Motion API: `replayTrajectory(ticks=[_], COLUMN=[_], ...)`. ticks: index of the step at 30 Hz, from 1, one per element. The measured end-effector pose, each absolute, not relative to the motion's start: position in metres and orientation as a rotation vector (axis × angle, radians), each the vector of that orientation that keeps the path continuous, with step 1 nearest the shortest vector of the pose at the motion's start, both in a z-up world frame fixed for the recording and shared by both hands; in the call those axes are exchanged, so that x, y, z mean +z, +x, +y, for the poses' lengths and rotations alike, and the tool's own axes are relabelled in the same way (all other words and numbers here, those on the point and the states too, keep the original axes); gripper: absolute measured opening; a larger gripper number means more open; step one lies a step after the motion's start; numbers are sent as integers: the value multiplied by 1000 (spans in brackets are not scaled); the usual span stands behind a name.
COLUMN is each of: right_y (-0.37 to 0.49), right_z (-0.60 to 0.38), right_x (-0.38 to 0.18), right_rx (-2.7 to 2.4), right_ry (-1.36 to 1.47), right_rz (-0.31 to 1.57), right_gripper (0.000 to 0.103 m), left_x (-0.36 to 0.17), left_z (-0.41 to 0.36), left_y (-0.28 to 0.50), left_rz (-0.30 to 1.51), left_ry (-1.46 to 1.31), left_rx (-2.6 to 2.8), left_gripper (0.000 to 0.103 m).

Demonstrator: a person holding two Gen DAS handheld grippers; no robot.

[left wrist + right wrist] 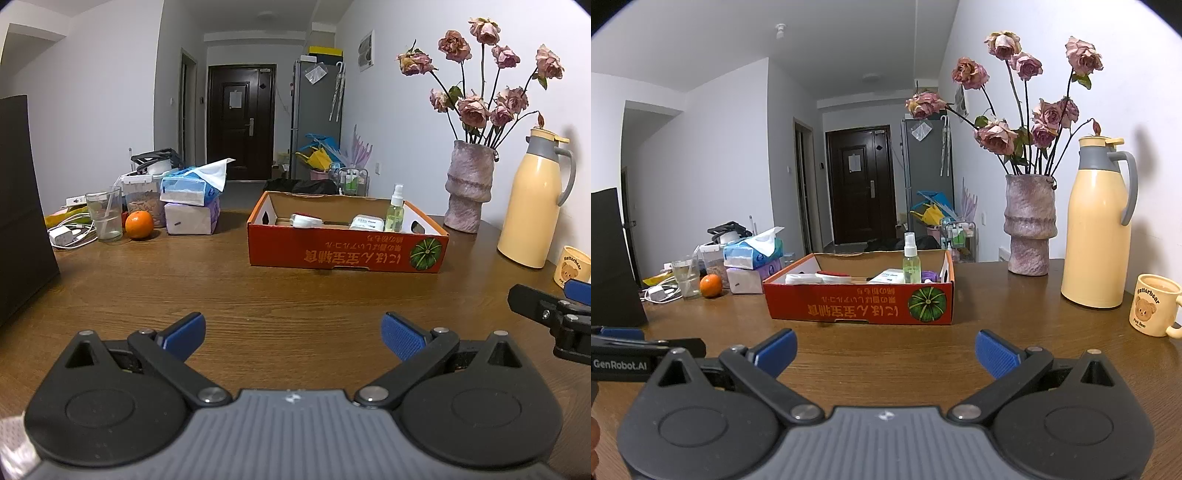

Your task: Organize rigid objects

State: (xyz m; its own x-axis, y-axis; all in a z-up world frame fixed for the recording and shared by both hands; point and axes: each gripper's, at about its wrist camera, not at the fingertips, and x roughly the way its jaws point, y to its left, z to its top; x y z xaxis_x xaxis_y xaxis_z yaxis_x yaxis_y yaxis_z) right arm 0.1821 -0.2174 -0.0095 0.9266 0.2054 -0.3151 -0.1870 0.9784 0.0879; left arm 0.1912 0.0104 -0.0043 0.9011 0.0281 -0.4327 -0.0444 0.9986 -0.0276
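Note:
An orange cardboard box (347, 253) (860, 308) stands on the wooden table (221, 288). Inside it are a green spray bottle (395, 210) (911, 260), a white flat case (365, 223), and a white and red item (304, 220) (833, 277). My left gripper (293, 334) is open and empty, low over the table, in front of the box. My right gripper (885, 350) is open and empty, also in front of the box. The right gripper shows at the right edge of the left wrist view (554, 314). The left gripper shows at the left edge of the right wrist view (628, 350).
At the back left are tissue packs (192, 201), an orange (139, 224), a glass (104, 214), a snack jar (142, 197) and a white charger with cables (64, 234). A vase of dried roses (1028, 225), a yellow thermos (1099, 225) and a bear mug (1154, 304) stand at the right. A dark panel (18, 206) stands at the left.

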Motion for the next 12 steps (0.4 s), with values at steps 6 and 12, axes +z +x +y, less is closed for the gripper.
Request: replayTrajectory(ticks=[6, 12], right_y=[183, 183], right_z=[-217, -216], right_x=[-10, -11], right_rx=[201, 202], right_ry=[55, 50], right_rz=[331, 335], right_gripper=[103, 103], left_x=[-5, -5], left_z=[13, 16], left_y=[191, 191], left_rz=[450, 452], left_ry=[-42, -62], left_rx=[29, 12], left_gripper=[103, 103])
